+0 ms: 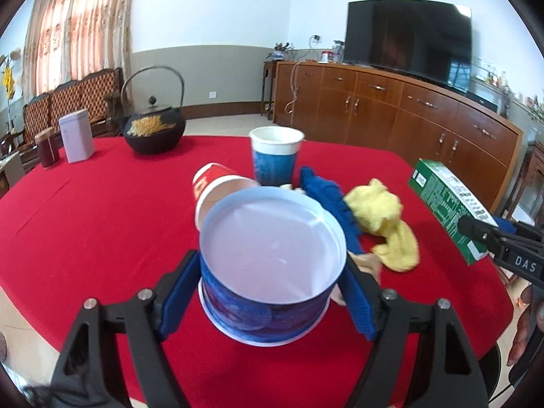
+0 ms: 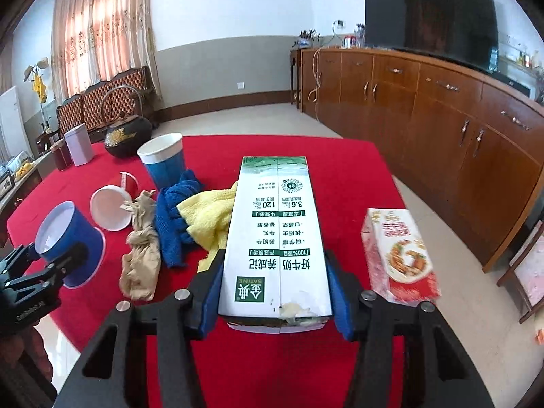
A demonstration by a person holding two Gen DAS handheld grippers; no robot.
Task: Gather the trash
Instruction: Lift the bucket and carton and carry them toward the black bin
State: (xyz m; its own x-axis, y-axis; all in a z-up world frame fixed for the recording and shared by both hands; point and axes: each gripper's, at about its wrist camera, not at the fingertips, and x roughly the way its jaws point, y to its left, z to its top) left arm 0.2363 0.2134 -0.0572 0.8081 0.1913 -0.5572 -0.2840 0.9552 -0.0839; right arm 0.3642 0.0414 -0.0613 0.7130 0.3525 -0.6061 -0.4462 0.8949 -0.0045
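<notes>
My left gripper (image 1: 272, 292) is shut on a blue paper cup (image 1: 268, 272), held bottom-up above the red tablecloth (image 1: 102, 231); the cup also shows in the right wrist view (image 2: 73, 238). My right gripper (image 2: 275, 285) is shut on a green and white milk carton (image 2: 277, 234), also seen in the left wrist view (image 1: 448, 210). A red cup (image 1: 212, 183) lies on its side on the table. Another blue cup (image 1: 275, 159) stands upright behind it.
Blue cloth (image 2: 173, 217), yellow cloth (image 2: 207, 217) and a crumpled beige rag (image 2: 141, 255) lie mid-table. A red food box (image 2: 401, 255) lies at the right edge. A black teapot (image 1: 153, 129), a white tin (image 1: 76, 139) and a brown jar (image 1: 47, 146) stand at the far left.
</notes>
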